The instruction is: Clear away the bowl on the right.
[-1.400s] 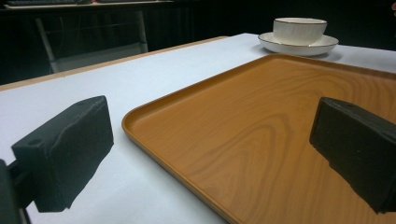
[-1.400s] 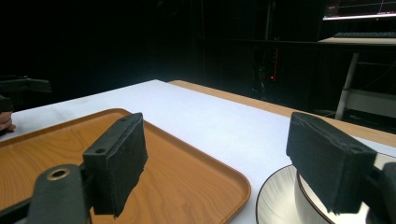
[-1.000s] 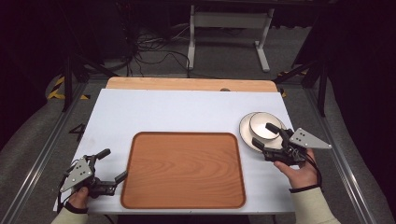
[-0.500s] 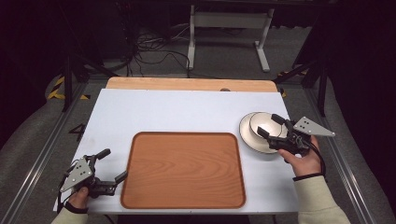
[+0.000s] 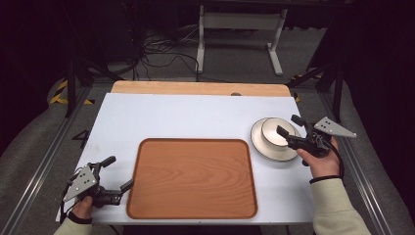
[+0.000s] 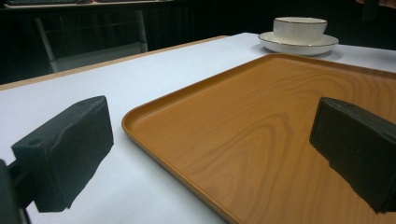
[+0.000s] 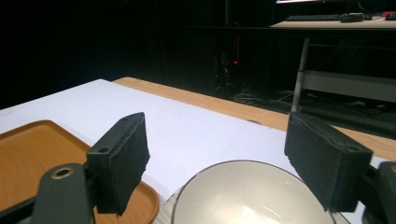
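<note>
The right gripper (image 5: 289,125) hovered just over the bowl (image 5: 274,132), jaws wide and empty; the left gripper (image 5: 117,173), open too, waited far beyond the tray (image 5: 193,176).

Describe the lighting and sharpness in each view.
High view: the white table is evenly lit, the surroundings dark, the image soft. Left gripper view: the wooden tray looks sharp, with a soft sheen, while the near jaws blur. Right gripper view: the background is nearly black, and the bowl is dim.

Black-jawed tongs (image 5: 289,126), grey three-cornered plates, black cables, cream sleeves.
</note>
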